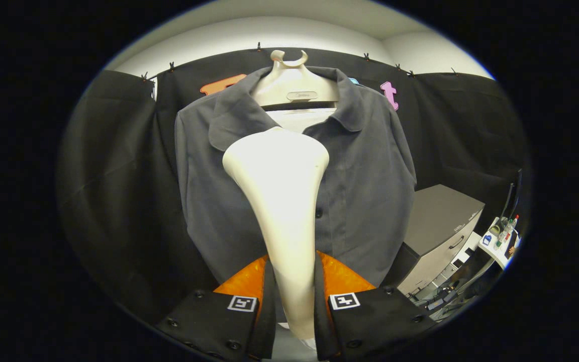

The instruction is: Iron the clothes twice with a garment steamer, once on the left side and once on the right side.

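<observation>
Clamped in the gripper (293, 281), steamer head (279, 171) raised mid-chest before the hung grey shirt (370, 176); finished passes impossible to judge.

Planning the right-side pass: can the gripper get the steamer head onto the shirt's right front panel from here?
Probably yes. The gripper is shut on the steamer, whose head sits just before the shirt; nothing stands between them.

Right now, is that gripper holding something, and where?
Yes: the gripper is shut on the garment steamer, both fingers pressing its narrow handle, below the wide head.
</observation>
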Tool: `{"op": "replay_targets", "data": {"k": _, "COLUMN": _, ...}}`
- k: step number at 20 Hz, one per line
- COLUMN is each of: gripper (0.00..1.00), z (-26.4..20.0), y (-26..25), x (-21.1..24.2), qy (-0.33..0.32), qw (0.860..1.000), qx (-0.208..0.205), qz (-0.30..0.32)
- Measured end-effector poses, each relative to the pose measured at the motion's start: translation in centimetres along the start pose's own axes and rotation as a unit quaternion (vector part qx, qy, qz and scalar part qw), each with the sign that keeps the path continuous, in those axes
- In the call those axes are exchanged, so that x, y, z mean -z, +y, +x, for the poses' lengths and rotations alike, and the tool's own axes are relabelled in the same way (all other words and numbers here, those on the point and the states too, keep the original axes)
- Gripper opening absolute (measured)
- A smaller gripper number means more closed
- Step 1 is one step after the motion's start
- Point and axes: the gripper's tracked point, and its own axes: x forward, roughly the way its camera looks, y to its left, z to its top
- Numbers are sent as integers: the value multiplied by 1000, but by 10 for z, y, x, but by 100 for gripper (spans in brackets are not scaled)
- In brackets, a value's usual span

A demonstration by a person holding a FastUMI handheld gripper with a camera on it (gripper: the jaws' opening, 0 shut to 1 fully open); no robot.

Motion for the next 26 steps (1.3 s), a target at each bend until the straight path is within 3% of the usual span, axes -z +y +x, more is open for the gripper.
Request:
{"op": "replay_targets", "data": {"k": 12, "gripper": 39, "z": 40, "y": 28, "x": 32, "qy": 45, "qw": 999, "qx": -7, "qz": -15}}
{"op": "replay_targets", "data": {"k": 26, "gripper": 39, "z": 42, "y": 25, "x": 69, "qy": 93, "qw": 995, "qx": -22, "qz": -13}}
